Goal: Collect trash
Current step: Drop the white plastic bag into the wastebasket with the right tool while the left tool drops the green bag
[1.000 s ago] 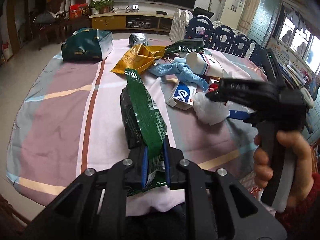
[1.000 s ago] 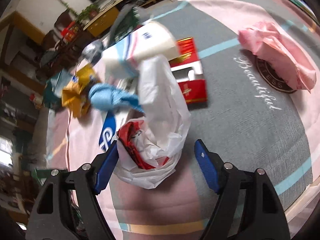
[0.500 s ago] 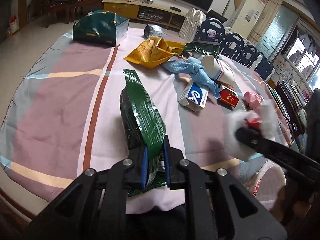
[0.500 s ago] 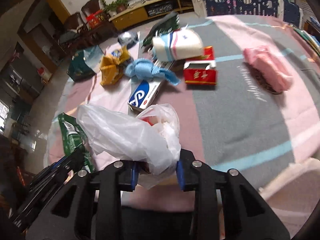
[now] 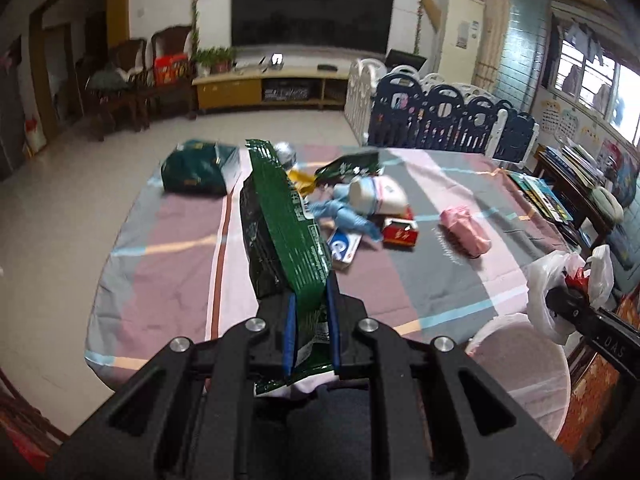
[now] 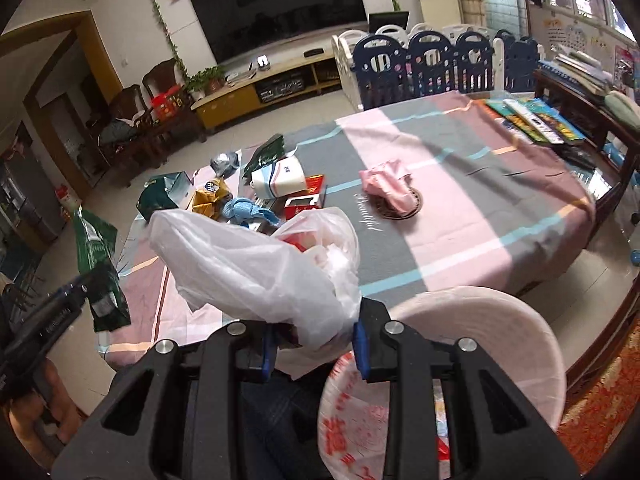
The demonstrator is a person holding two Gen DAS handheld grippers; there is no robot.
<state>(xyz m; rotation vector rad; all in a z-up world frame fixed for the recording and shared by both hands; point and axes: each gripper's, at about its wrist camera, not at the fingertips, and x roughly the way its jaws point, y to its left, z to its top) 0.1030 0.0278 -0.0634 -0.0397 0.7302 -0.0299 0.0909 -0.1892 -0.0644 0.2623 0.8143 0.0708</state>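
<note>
Both grippers carry trash lifted off the striped tablecloth point(image 5: 180, 248), probably to drop it into the pink plastic bin point(image 6: 480, 320) just below. The left gripper point(image 5: 311, 332) is clamped on a long dark green foil snack bag point(image 5: 280, 224), standing up. The right gripper point(image 6: 314, 346) pinches a crumpled white plastic bag point(image 6: 256, 264) with red scraps inside.

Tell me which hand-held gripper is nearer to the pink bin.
Right. The right hand-held gripper, shut on the white plastic bag, hangs just above the pink bin; the left hand-held gripper is farther left.
</note>
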